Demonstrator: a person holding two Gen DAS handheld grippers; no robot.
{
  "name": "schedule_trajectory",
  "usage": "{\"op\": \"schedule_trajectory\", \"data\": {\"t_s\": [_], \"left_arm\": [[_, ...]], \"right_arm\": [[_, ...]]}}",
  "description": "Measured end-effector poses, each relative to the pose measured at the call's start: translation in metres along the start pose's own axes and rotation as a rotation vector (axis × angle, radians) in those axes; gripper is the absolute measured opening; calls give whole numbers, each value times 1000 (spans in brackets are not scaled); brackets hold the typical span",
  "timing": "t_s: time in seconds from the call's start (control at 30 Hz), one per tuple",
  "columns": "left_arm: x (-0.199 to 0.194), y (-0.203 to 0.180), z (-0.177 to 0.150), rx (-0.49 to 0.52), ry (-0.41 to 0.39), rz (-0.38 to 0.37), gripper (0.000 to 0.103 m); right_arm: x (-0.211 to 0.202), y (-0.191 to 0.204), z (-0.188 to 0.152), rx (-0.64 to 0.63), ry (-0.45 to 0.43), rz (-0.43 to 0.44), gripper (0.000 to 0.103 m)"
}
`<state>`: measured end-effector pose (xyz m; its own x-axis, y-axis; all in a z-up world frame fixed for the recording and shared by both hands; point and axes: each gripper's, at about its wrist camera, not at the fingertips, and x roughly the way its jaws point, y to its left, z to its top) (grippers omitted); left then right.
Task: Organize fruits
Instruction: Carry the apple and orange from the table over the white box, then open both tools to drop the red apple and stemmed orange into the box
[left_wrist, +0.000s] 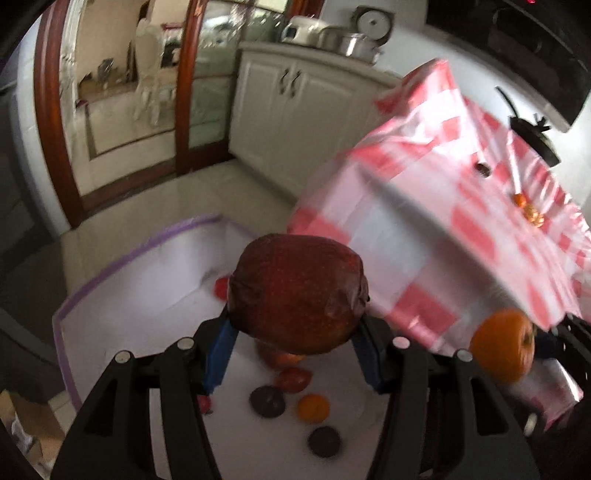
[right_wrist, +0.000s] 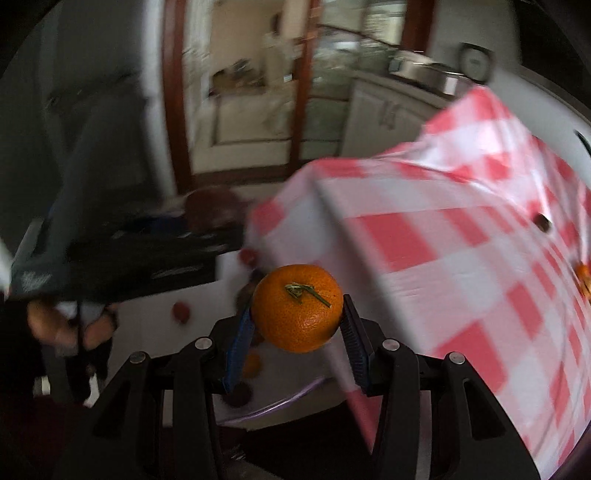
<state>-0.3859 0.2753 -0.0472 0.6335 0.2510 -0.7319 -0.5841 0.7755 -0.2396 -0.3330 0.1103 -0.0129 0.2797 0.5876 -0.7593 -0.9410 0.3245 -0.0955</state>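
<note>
Fruits are carried in both claws at this moment, above a white, purple-edged low box (left_wrist: 110, 280) that stands on the floor beside the desk covered in a red-and-white checked cloth (left_wrist: 424, 221). Starting at the left, the left claw (left_wrist: 295, 332) is seen pinching a large dark-red apple (left_wrist: 299, 291) between its blue pads, the apple bulging well past both fingers. Below it, inside the box, several small fruits already lie loose: a red one (left_wrist: 221, 287) near the far wall, a reddish one (left_wrist: 293, 380), two dark purple round ones (left_wrist: 266, 401), and a small orange one (left_wrist: 313, 408). To the right, the right claw (right_wrist: 297, 325) is clamped on a round orange mandarin with a green stem (right_wrist: 297, 306), held over the box's near edge and just beside the hanging cloth.

The step in hand is judged to be the lowering of both fruits into the box. It would be done well if each fruit were brought close to a bare patch of the white floor before the pads are parted, so that nothing is dropped or rolled into the fruit already there. The heavy apple should be set down gently, clear of the reddish fruit directly beneath it. The cloth's edge should be avoided by the right claw, and like fruit is best placed near like
</note>
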Motion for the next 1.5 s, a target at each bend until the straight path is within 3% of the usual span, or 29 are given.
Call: {"op": "schedule_trajectory", "data": {"t_s": [0.13, 0.27, 0.5, 0.7, 0.9, 1.27, 1.33, 1.4, 1.43, 1.5], "left_arm": [[16, 16, -10, -49, 60, 27, 57], [26, 24, -17, -66, 91, 66, 57], [47, 51, -31, -160, 173, 128, 57], [57, 71, -40, -205, 221, 177, 57], [62, 66, -41, -178, 247, 202, 57], [70, 69, -43, -195, 298, 240, 59], [71, 69, -43, -201, 289, 243, 66], [68, 68, -42, -200, 262, 252, 82], [67, 67, -41, -198, 249, 261, 85], [67, 67, -41, -195, 248, 256, 86]], "right_arm": [[20, 19, -7, -55, 68, 27, 46], [32, 19, -8, -42, 103, 33, 46], [79, 27, -18, -52, 245, 26, 46], [96, 39, -19, -105, 270, 39, 46], [112, 45, -26, -118, 309, 57, 46], [111, 33, -30, -90, 327, 67, 47], [114, 35, -30, -99, 321, 64, 49], [113, 36, -28, -105, 304, 56, 63], [112, 36, -28, -107, 296, 57, 69], [110, 37, -27, -114, 285, 54, 70]]}}
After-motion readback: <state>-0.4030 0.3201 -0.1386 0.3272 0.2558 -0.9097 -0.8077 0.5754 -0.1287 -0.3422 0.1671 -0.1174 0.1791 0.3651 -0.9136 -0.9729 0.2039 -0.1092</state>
